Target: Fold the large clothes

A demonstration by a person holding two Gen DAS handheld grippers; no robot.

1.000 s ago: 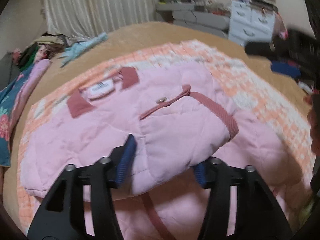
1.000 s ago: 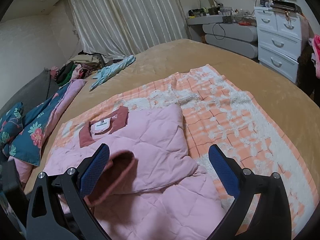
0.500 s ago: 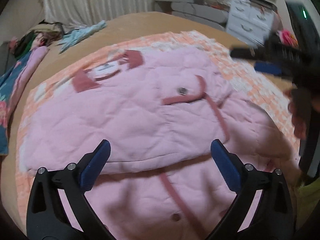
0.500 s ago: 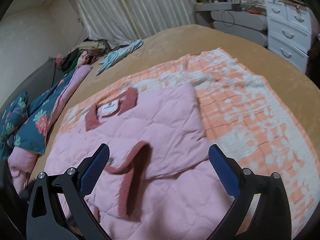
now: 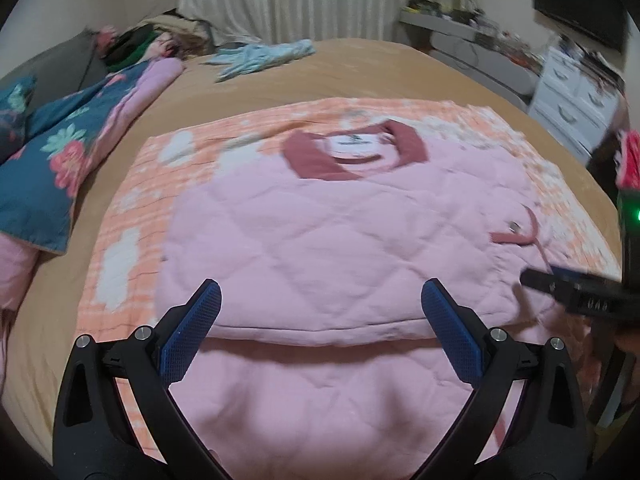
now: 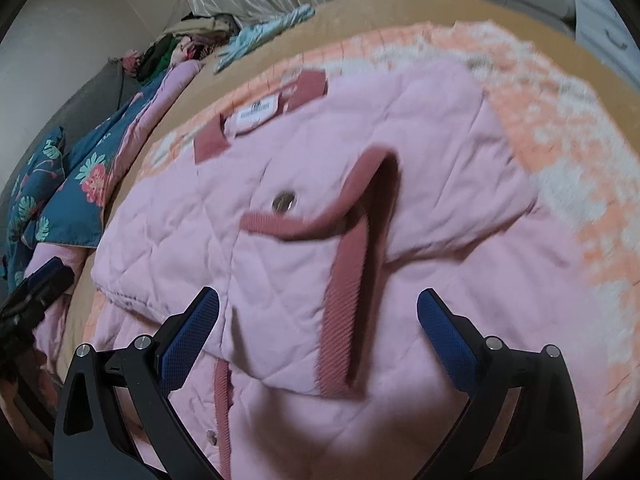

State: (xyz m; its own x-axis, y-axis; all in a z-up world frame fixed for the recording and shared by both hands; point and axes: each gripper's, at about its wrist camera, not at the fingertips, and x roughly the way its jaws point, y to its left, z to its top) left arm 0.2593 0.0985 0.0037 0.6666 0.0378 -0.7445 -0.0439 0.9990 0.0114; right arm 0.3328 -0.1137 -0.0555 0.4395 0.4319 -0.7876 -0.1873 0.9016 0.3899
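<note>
Here the pink quilted jacket (image 5: pixel 340 240) lies partly folded on the orange checked blanket (image 5: pixel 132 216) spread over the bed (image 5: pixel 360 68). Left hand-held gripper (image 5: pixel 320 334) is wide open, holding nothing, above the folded edge. Right hand-held gripper (image 6: pixel 318 336) is also wide open and empty, over the pocket (image 6: pixel 288 280). Next fold likely wants both pinching the lower hem evenly, lifting together toward the collar (image 5: pixel 356 156). Floral quilt (image 5: pixel 48 160) and light-blue garment (image 5: pixel 264 54) lie well apart, not blocking.
</note>
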